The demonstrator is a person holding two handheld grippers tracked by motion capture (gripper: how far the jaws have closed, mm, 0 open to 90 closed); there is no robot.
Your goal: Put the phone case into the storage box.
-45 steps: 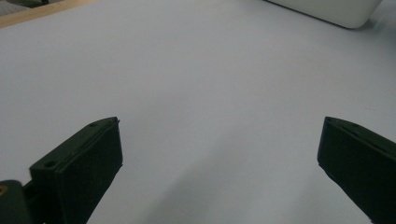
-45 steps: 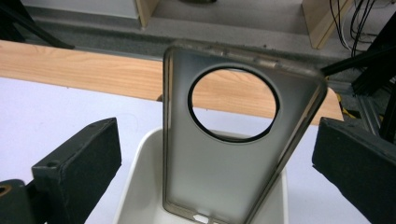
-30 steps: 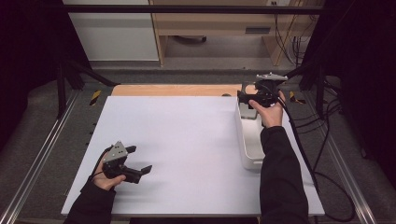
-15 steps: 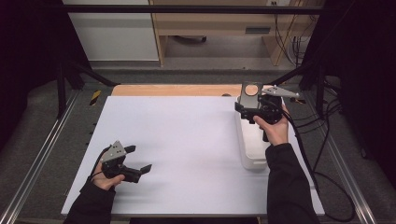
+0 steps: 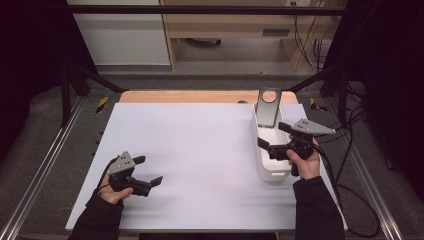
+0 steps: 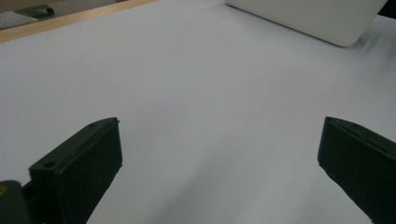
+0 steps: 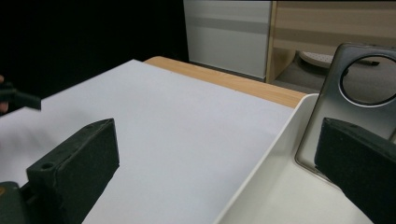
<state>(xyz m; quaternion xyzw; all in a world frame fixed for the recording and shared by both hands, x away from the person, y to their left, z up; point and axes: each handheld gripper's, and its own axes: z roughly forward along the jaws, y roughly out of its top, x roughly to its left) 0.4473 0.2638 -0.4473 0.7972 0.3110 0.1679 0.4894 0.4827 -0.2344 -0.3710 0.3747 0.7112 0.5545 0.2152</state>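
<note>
The right gripper (image 5: pixel 271 136) has drawn back from the far end of the white bin (image 5: pixel 272 169) and now hangs released over its middle, while the phone (image 5: pixel 269 107) stands leaning at the bin's far end. The left gripper (image 5: pixel 148 171) rests spread open on the white tabletop (image 5: pixel 200 145), wooden edge and cabinets beyond
</note>
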